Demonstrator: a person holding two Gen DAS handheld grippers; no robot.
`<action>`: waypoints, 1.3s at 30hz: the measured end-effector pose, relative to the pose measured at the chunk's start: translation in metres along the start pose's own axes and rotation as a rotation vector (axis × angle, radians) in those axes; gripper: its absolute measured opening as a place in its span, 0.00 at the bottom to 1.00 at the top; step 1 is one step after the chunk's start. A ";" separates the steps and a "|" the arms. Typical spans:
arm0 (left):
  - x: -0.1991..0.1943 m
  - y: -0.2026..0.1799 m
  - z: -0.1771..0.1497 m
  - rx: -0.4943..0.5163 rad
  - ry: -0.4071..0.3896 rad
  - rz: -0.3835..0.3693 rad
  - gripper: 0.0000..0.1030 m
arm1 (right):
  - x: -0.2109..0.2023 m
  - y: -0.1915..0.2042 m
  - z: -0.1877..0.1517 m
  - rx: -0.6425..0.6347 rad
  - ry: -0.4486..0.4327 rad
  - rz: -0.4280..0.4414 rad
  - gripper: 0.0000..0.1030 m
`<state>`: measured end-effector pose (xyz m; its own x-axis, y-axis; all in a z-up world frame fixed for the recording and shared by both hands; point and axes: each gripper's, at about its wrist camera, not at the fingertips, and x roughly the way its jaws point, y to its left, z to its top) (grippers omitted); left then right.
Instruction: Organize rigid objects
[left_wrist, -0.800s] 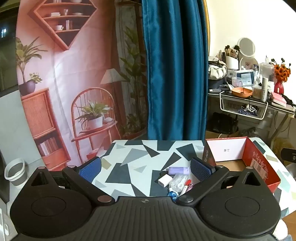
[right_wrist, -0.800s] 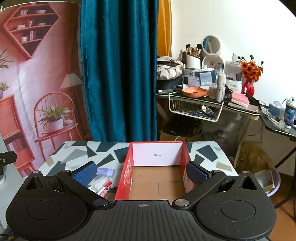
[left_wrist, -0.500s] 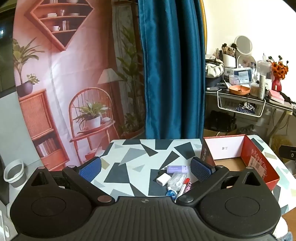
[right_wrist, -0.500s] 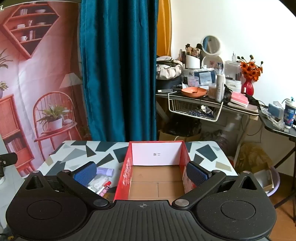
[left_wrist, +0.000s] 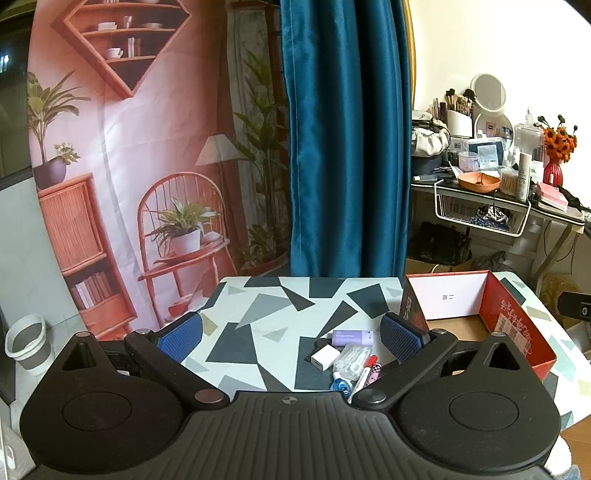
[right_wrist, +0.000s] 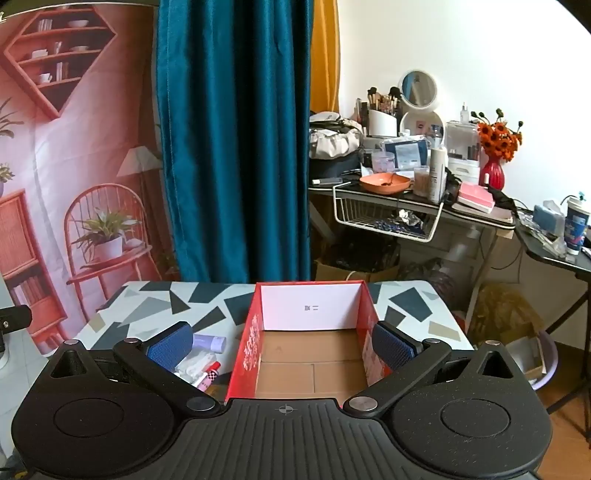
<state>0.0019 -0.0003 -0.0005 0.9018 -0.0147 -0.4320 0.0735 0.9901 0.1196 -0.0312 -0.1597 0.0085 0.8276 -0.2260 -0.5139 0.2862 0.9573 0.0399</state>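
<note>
Rigid objects for sorting lie in a small cluster on the table with a grey, black and pale geometric-patterned top (left_wrist: 258, 317), low in the frame and right of centre in the left wrist view. Beside that cluster, at the right of the same view, stands the open red cardboard box with a white inner end wall and brown floor (left_wrist: 513, 325); in the right wrist view the box (right_wrist: 245, 354) fills the lower centre, and its floor is bare.

Both tools come next in size. The left gripper (left_wrist: 291, 332) hangs above the table with its blue-padded fingers spread wide and nothing between them; its right pad sits just beside the cluster in the picture. The right gripper (right_wrist: 280, 341) is likewise released, its blue pads standing one to each side of the box's walls, gripping nothing.

Within the cluster, the clear plastic pouch with white contents (left_wrist: 351, 362) is the largest piece, at the middle. Behind it, toward the far edge, lies the lilac rectangular case (left_wrist: 351, 336), on its side. Left of the pouch sits the small white rectangular block (left_wrist: 325, 357). At the pouch's near right lies the white marker with a red cap (left_wrist: 364, 376), slanted, with a pink-and-black chequered item (left_wrist: 375, 369) just beside it. A small blue-capped bottle (left_wrist: 340, 384) lies nearest the bottom, partly hidden by the gripper body.
</note>
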 end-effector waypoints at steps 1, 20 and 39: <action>0.000 0.000 0.000 0.000 0.000 0.000 1.00 | 0.000 0.000 0.000 0.000 0.000 0.000 1.00; -0.001 0.000 0.000 -0.011 -0.004 0.004 1.00 | -0.001 0.002 0.000 -0.005 -0.005 -0.002 1.00; 0.000 0.001 -0.001 -0.016 -0.003 0.003 1.00 | -0.001 0.003 0.000 -0.007 -0.004 -0.005 1.00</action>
<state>0.0011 0.0012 -0.0011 0.9034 -0.0118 -0.4287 0.0635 0.9923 0.1066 -0.0317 -0.1562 0.0090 0.8280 -0.2311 -0.5109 0.2867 0.9575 0.0315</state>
